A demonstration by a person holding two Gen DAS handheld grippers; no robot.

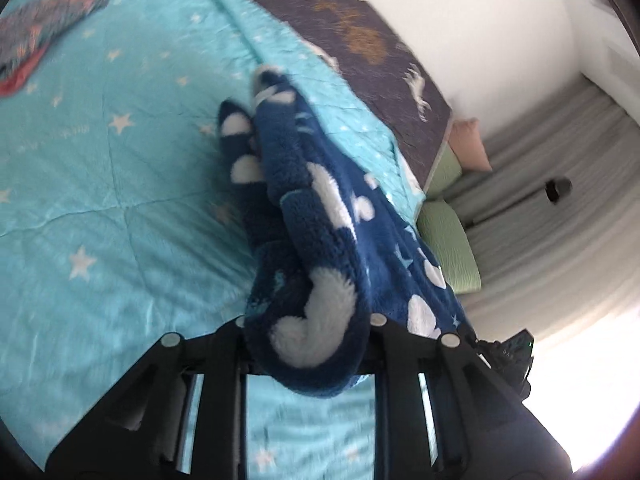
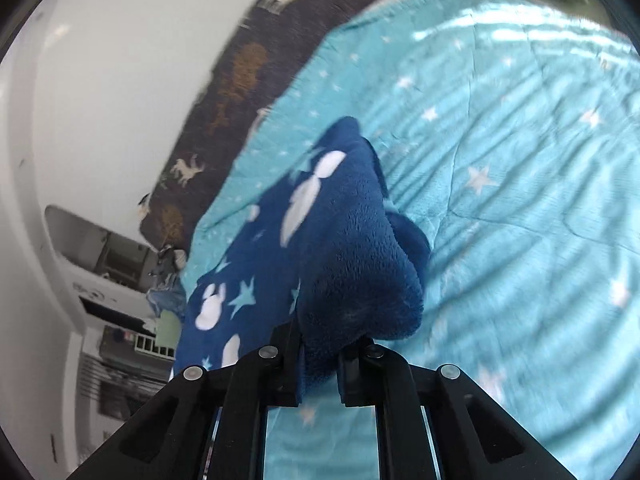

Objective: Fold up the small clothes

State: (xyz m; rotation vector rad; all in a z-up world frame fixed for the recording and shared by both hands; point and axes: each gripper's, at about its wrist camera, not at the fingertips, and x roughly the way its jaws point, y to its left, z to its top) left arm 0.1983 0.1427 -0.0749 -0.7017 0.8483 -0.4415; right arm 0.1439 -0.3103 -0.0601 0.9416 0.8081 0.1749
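The navy garment point(image 1: 320, 216) was thick, fuzzy fleece; the turquoise bedspread point(image 1: 120, 200) was smooth, faintly shiny quilted cloth; the left hand-held gripper point(image 1: 308, 356) was matt black plastic.

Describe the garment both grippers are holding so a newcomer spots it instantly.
Start at the turquoise star-print bedspread. Hanging above it, pinched by the left gripper and right gripper, is the fleece garment: navy, fluffy, with white shapes, unlike the multicoloured garment lying flat farther off.

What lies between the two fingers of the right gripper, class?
A bunched fold of the dark blue fleece garment fills the gap of the right gripper; its jaws are closed on it. The right wrist view shows this.
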